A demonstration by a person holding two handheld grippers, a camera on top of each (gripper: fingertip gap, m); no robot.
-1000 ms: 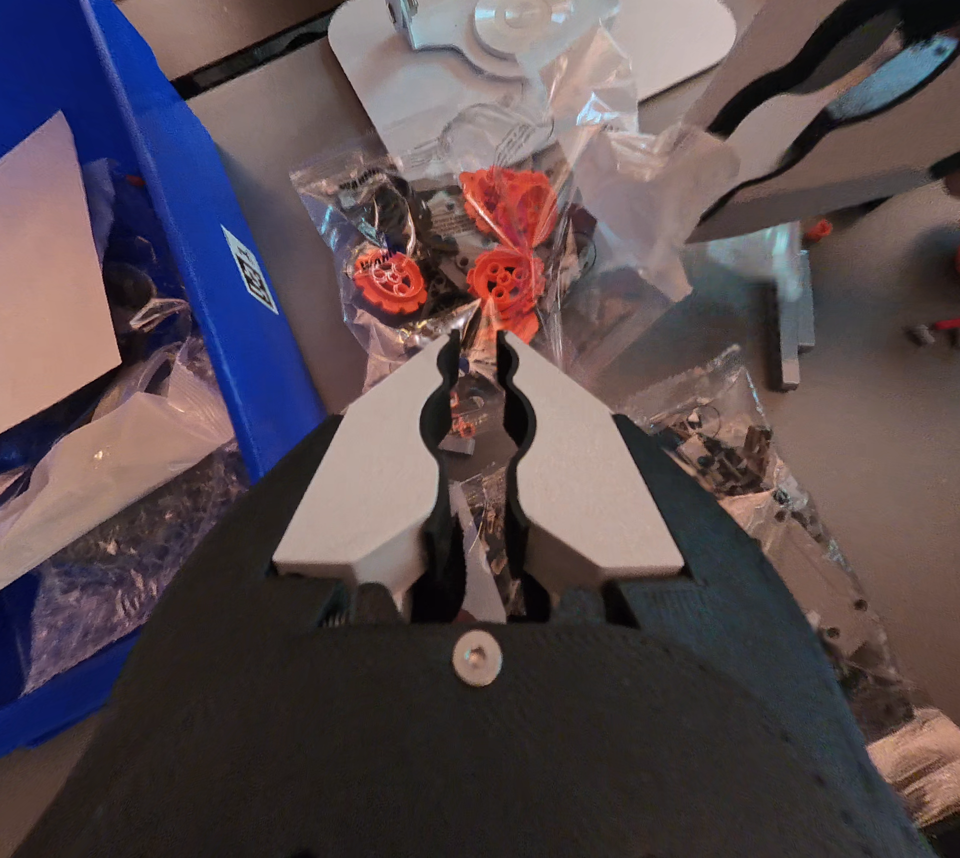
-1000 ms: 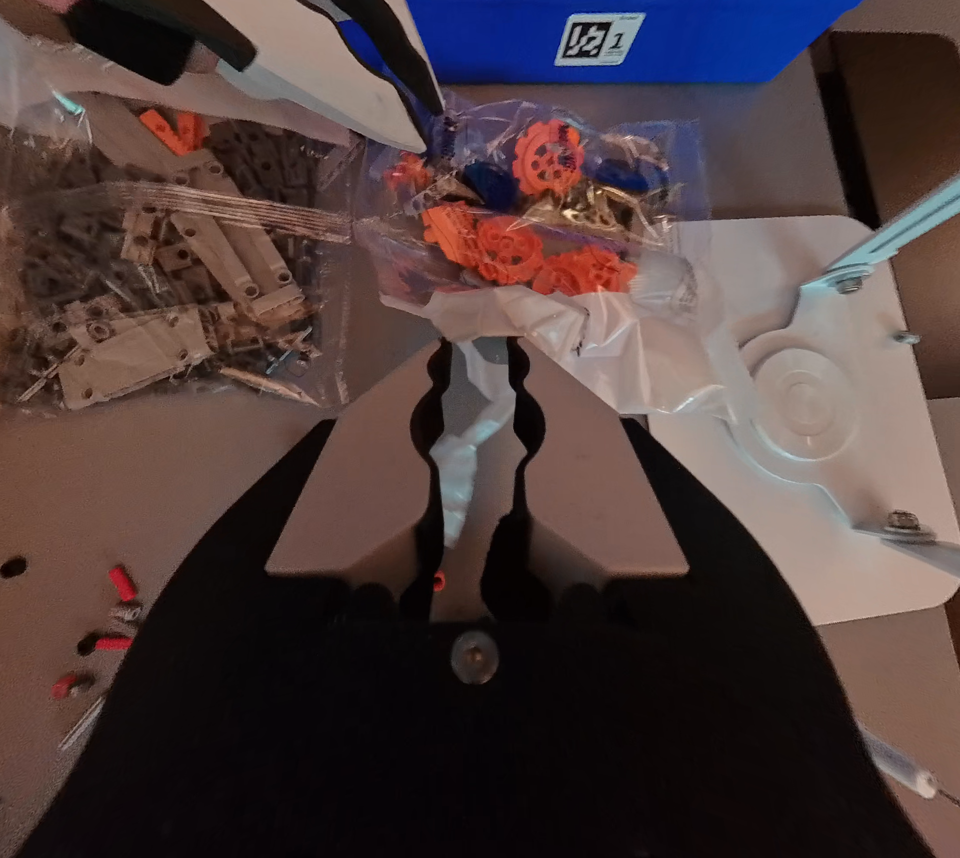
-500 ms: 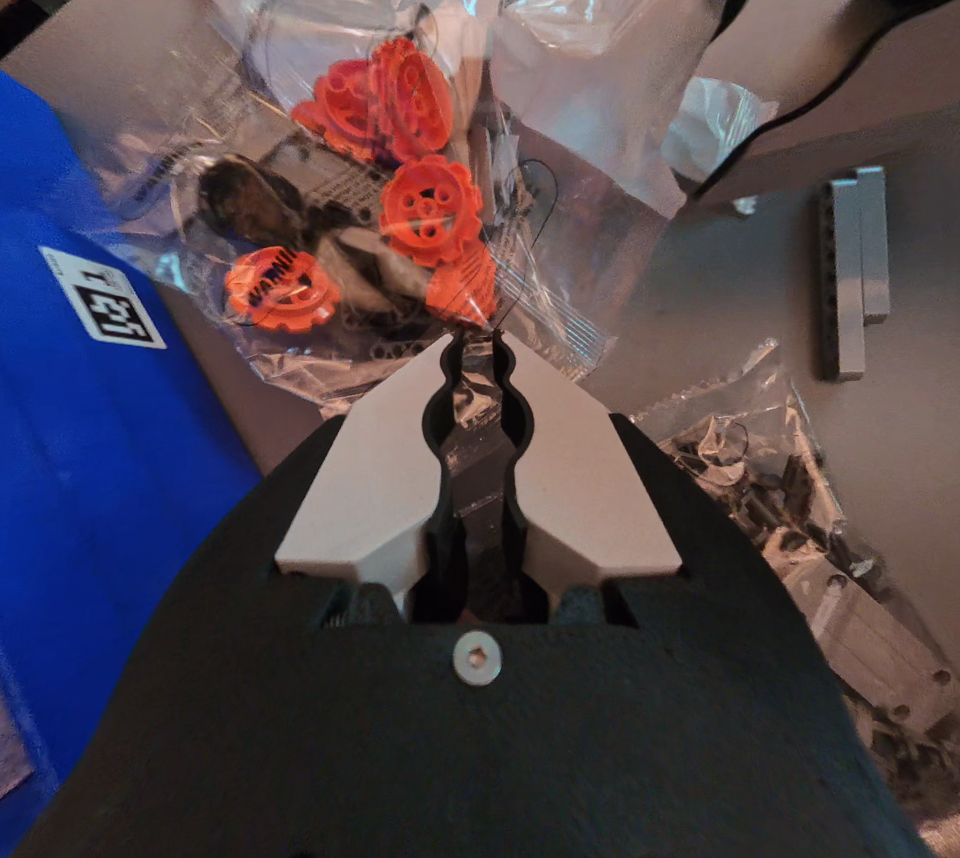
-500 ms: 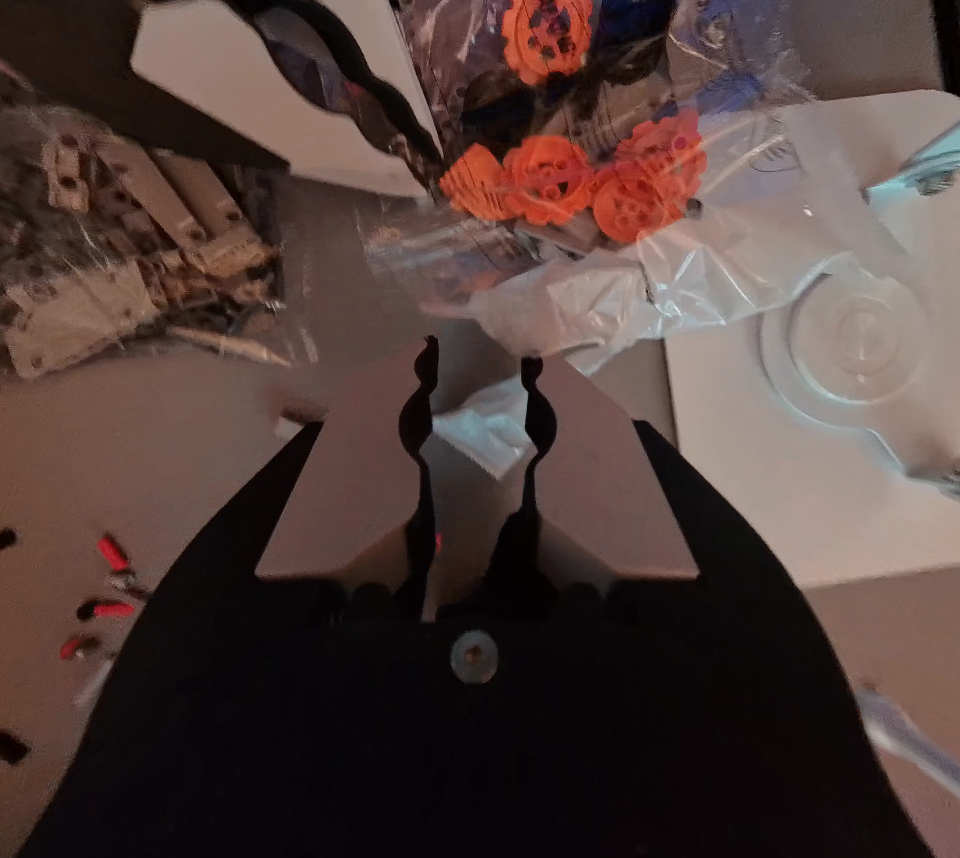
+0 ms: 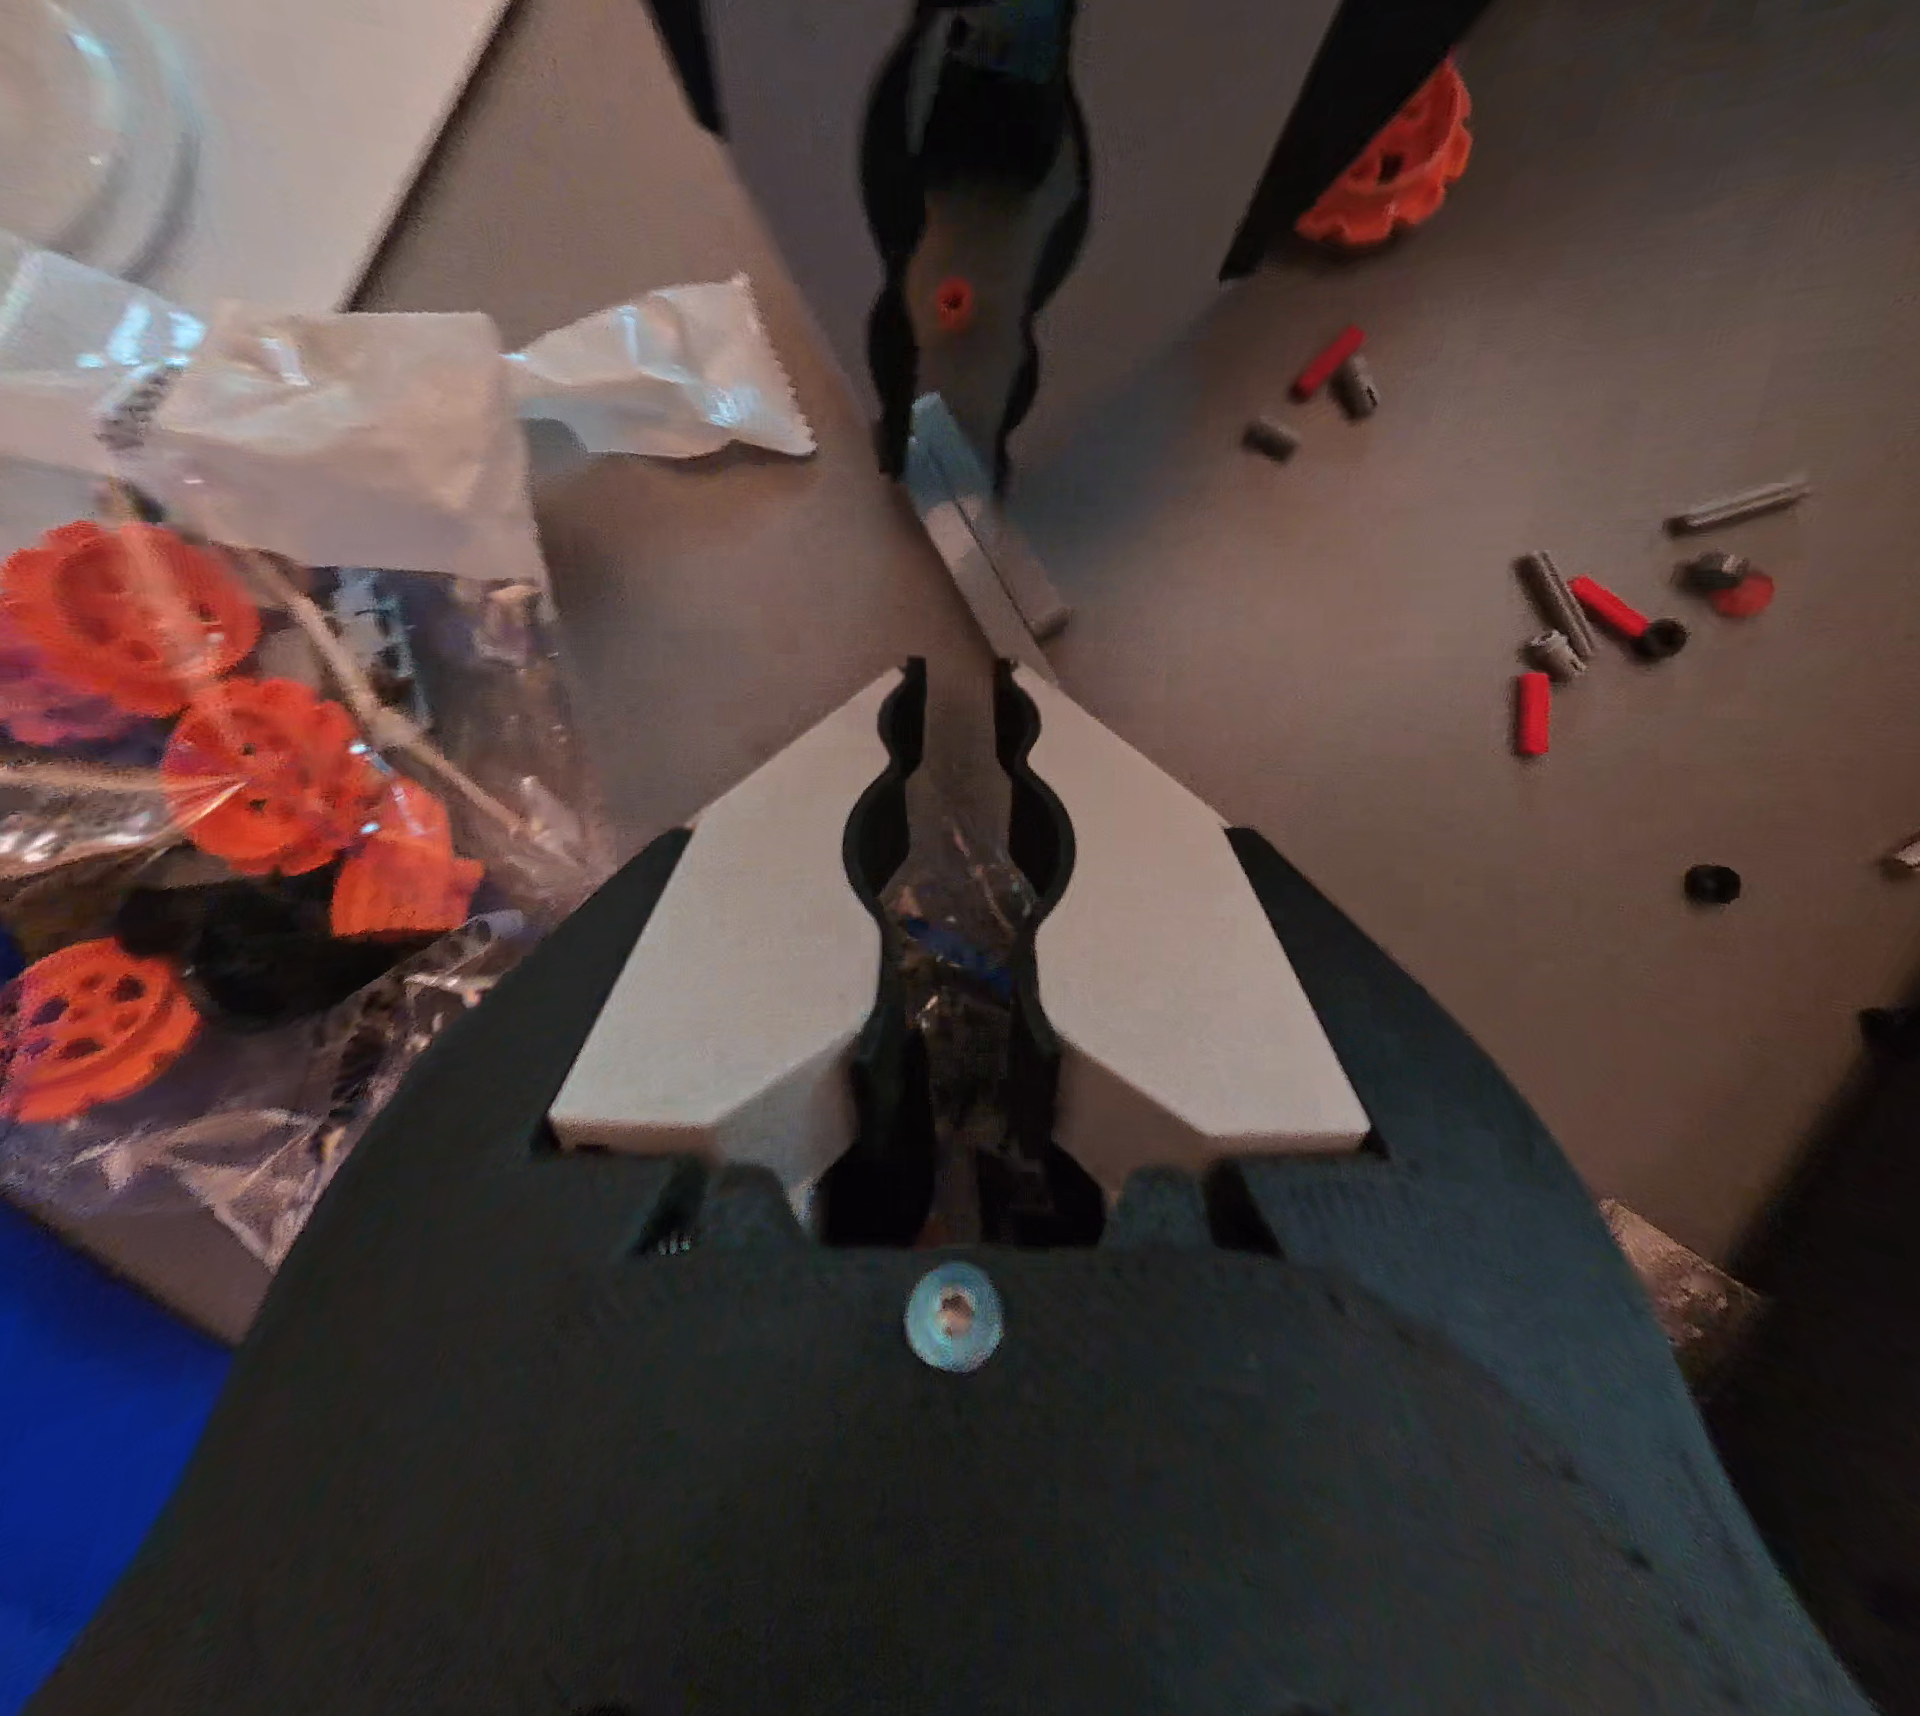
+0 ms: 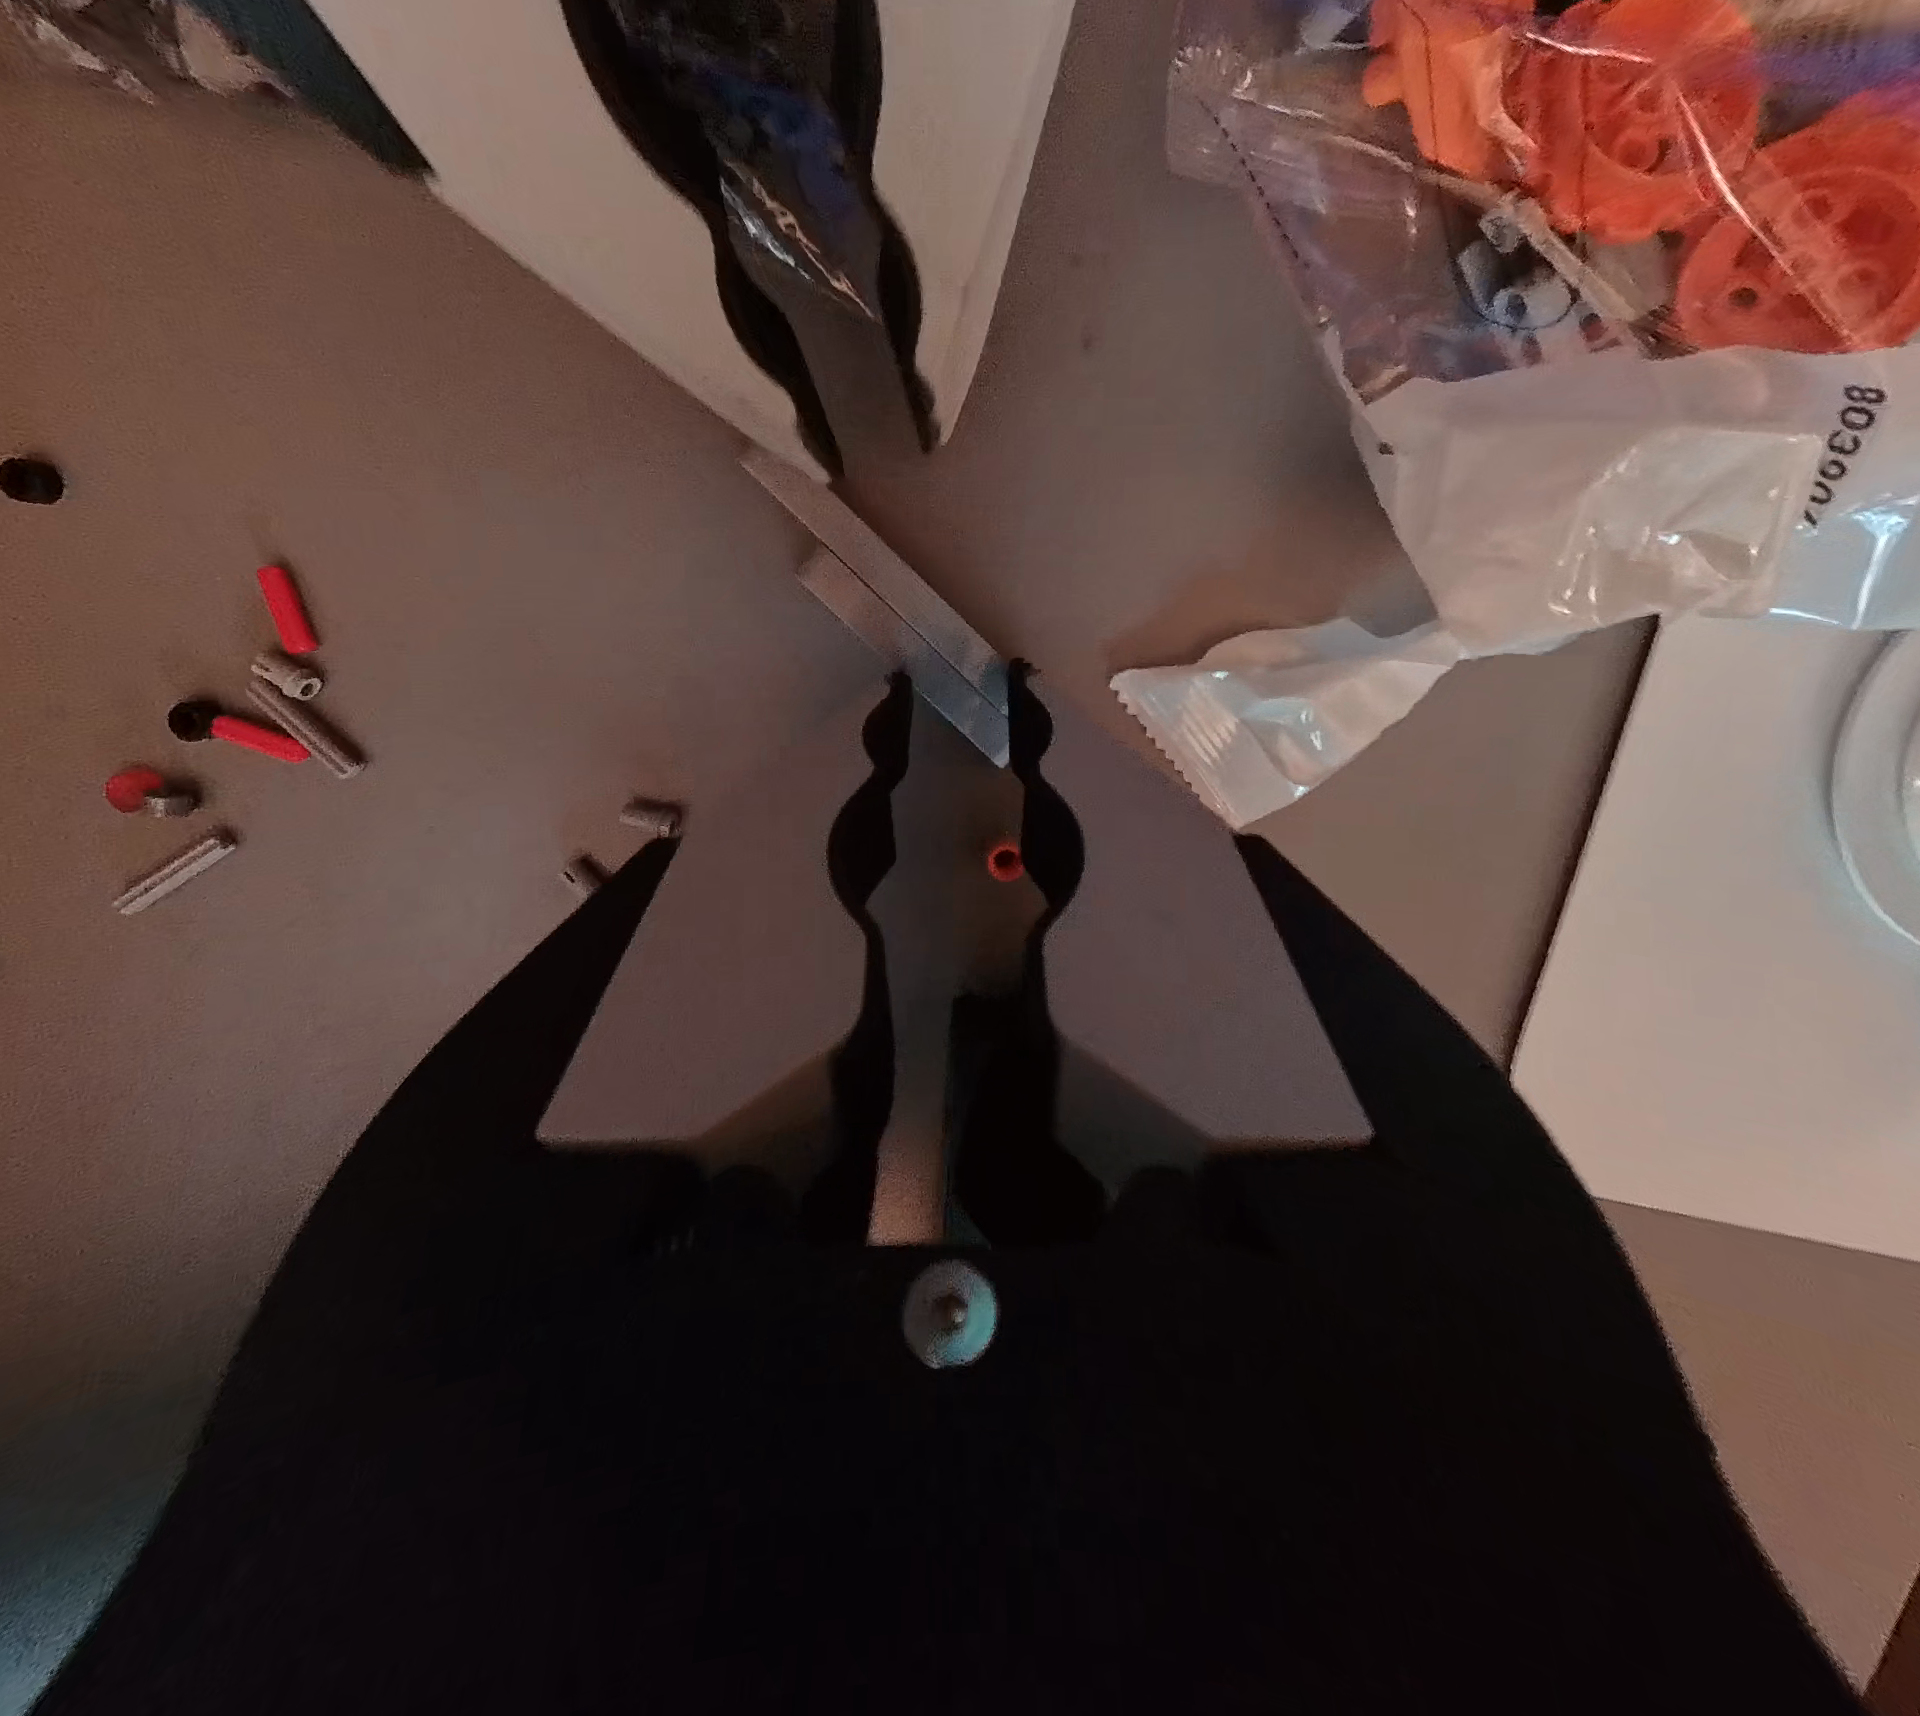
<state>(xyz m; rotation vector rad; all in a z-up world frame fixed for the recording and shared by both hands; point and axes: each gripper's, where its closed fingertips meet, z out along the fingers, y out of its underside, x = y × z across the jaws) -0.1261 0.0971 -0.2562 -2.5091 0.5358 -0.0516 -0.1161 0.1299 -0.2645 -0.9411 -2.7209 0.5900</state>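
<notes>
Left gripper (image 5: 958, 671): nearly closed. Clear bag (image 5: 312, 845) of orange wheels pinched in the gap, bulk lying left of the fingers.
Right gripper (image 6: 958, 687): partly open, tips astride one end of grey beam (image 6: 894, 617). Contact unclear.
Beam: flat on table (image 6: 468, 918), long axis diagonal, far end pointing at left fingertips.
Loose pins (image 6: 281, 716): left of right fingers.

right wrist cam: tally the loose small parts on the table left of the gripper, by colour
red pieces: 3
grey pieces: 6
black pieces: 2
Total: 11
</notes>
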